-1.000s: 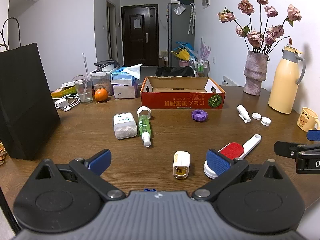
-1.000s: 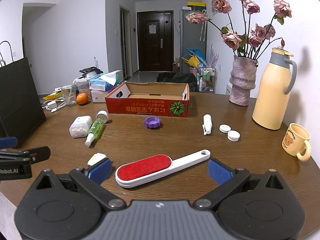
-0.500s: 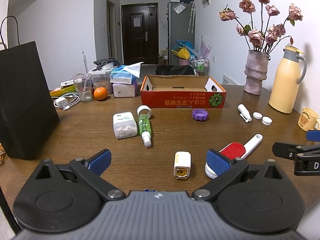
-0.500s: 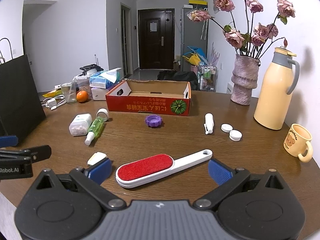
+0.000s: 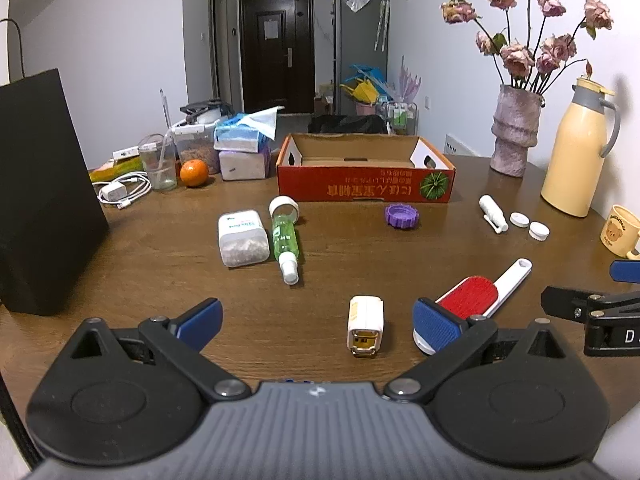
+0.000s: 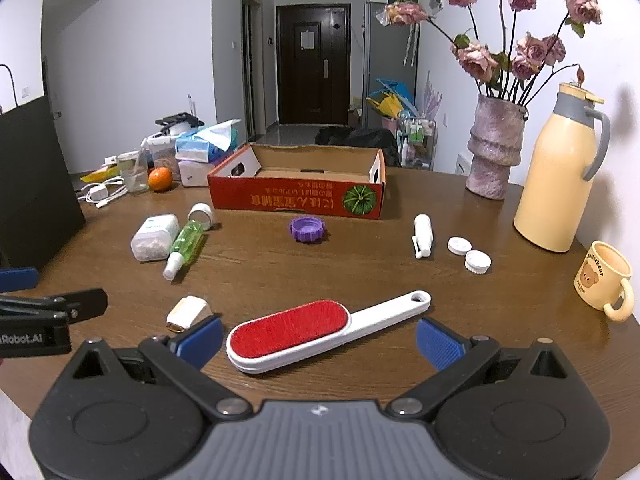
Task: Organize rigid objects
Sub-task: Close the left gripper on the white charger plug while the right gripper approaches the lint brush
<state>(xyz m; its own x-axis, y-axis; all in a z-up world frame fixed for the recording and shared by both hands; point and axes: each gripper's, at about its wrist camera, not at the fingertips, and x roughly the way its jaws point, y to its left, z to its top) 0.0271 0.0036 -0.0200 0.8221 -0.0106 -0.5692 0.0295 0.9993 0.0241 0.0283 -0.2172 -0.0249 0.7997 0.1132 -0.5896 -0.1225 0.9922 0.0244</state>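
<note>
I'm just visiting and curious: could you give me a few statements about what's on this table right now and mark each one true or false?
1. The red cardboard box is packed with items. False: what shows of its inside is bare.
2. The red-faced white lint brush lies flat between the right gripper fingers. True.
3. The purple ridged cap sits inside the box. False: it lies on the wooden table before it.
4. The green spray bottle lies on its side. True.
5. The left gripper is clamped on something. False: open, holding nothing.
</note>
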